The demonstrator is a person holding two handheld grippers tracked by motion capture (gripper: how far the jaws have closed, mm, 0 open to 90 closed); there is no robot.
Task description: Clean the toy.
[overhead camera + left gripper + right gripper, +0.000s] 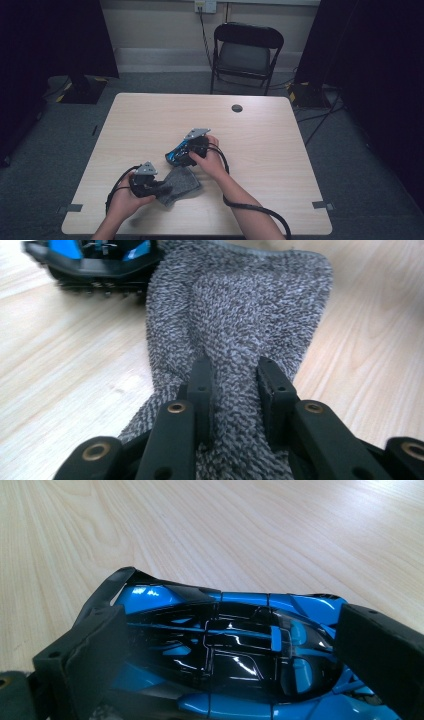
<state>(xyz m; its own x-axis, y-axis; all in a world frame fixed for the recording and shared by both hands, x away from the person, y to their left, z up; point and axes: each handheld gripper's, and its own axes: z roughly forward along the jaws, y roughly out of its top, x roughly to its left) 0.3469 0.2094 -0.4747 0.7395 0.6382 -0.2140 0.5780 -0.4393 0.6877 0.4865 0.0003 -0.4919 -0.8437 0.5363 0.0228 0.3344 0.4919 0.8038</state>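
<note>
- Grey knitted sock [240,330] is pinched at its near end by the left gripper [159,190], the black jaws being clamped on a fold of the fabric; the rest of the sock is spread flat on the wooden table [150,120].
- Just beyond the sock, a blue and black toy car [225,650] is set on the table, bracketed lengthwise by the right gripper [176,156]; the jaws are seen spread wide at its two ends, and whether the pads press it cannot be told.
- A black folding chair [247,52] is seen past the far edge.
</note>
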